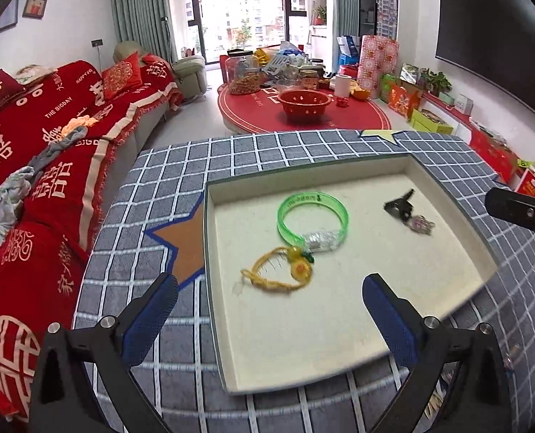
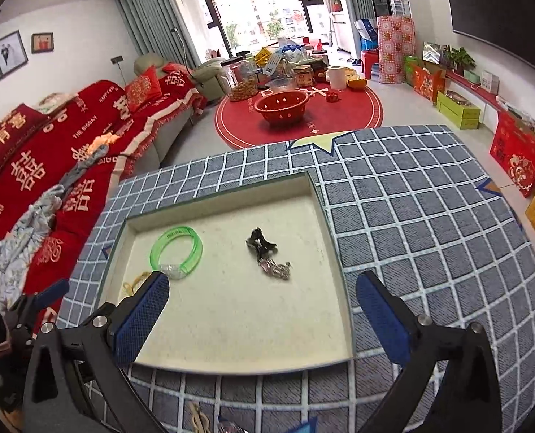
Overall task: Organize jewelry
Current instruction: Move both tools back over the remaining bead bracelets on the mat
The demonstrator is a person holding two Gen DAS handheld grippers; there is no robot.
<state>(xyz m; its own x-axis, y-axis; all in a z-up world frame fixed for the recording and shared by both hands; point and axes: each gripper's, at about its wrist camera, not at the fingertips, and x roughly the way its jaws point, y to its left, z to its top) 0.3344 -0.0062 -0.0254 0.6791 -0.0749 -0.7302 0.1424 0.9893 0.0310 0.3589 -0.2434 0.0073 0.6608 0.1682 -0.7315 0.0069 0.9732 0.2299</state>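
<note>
A shallow cream-lined tray (image 1: 303, 346) (image 2: 231, 339) lies on a grey checked cloth. In it lie a green bangle (image 1: 312, 222) (image 2: 176, 249), a yellow cord bracelet with an orange charm (image 1: 285, 274) (image 2: 132, 285), and a black hair clip with a silver piece (image 1: 408, 213) (image 2: 267, 254). My left gripper (image 1: 267, 310) is open and empty above the tray's near left part, just short of the yellow bracelet. My right gripper (image 2: 264, 310) is open and empty above the tray's near edge; part of it shows at the right in the left wrist view (image 1: 520, 213).
The checked cloth (image 2: 430, 234) covers the table around the tray. A red sofa (image 1: 33, 144) stands to the left. A round red table with a red basket (image 1: 305, 103) and jars stands beyond. Some small items lie at the near table edge (image 2: 202, 422).
</note>
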